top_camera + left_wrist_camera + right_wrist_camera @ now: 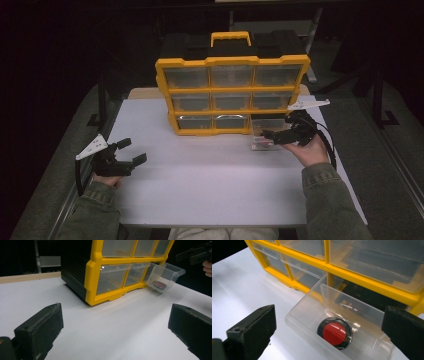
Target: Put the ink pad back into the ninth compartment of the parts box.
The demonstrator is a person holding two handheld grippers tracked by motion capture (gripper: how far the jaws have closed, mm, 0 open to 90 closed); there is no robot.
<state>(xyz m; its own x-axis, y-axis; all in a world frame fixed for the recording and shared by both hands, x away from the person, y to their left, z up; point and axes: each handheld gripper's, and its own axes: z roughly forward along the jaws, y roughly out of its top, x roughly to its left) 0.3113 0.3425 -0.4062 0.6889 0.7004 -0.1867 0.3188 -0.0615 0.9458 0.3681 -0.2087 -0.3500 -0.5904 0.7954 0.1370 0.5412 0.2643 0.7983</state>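
Clear drawer [342, 322] from the bottom-right slot of the yellow organizer [232, 95] is sticking out toward the person, its front end resting low near the white desk [210, 180]. Lying on the drawer's floor is a round red-topped disc [334, 333] with a dark rim, sitting between the two black fingers [252, 332] of the right gripper [280, 135] as that gripper's own view is showing them. Those fingers are standing wide apart, hovering just over the drawer's open top and gripping nothing. The right hand [312, 150] is holding this gripper just in front of the organizer's lower right corner.

The left gripper [125, 152] is hanging over the desk's near left part, well apart from the organizer, with its fingers [41, 330] also spread open and empty. Ahead of those fingers, across bare desk, the organizer is standing upright with its other clear drawers closed, and the pulled-out drawer is tilting down at its far corner.
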